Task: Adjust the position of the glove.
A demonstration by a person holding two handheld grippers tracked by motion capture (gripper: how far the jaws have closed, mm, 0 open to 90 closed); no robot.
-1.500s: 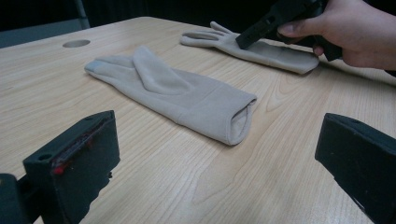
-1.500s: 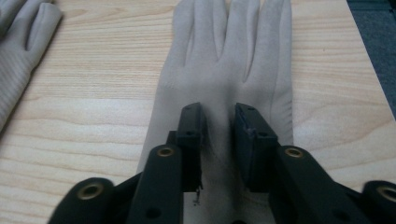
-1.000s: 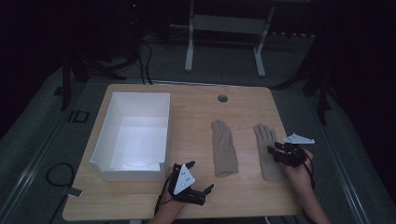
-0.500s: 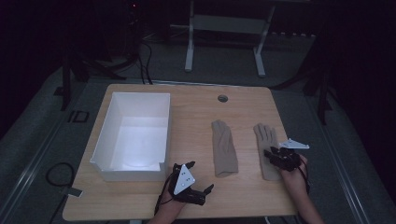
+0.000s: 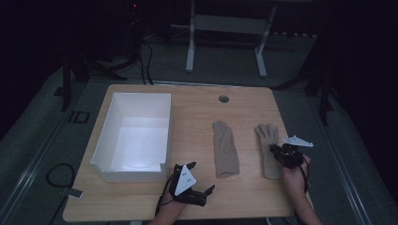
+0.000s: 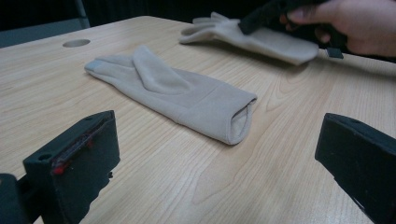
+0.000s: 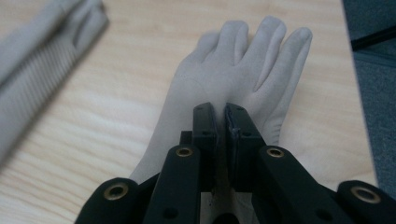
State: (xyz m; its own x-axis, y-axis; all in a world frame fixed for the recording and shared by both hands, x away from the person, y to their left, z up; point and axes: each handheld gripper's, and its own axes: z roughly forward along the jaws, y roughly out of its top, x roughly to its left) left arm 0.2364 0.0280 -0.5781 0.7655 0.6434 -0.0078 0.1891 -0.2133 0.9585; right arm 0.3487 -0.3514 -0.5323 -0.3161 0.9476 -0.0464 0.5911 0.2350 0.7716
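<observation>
Two beige gloves lie flat on the wooden table. The middle glove (image 5: 225,147) (image 6: 177,93) (image 7: 37,56) lies untouched, with its cuff towards the person. My right gripper (image 5: 277,152) (image 7: 219,111) sits low over the palm of the right glove (image 5: 267,138) (image 7: 233,65) (image 6: 261,39). Its jaws have just been closing and now pinch a fold of the glove's fabric between them. My left gripper (image 5: 202,177) (image 6: 219,135) rests near the table's front edge with its jaws wide apart and nothing between them, facing the middle glove's cuff.
A white open box (image 5: 126,174) stands on the left half of the table, close to the left gripper. A round cable hole (image 5: 224,99) (image 6: 76,43) sits near the far edge. A desk frame stands on the dark floor beyond the table.
The right gripper's jaws came together on the right glove and the hand shifted slightly over it. The left gripper stayed put.
</observation>
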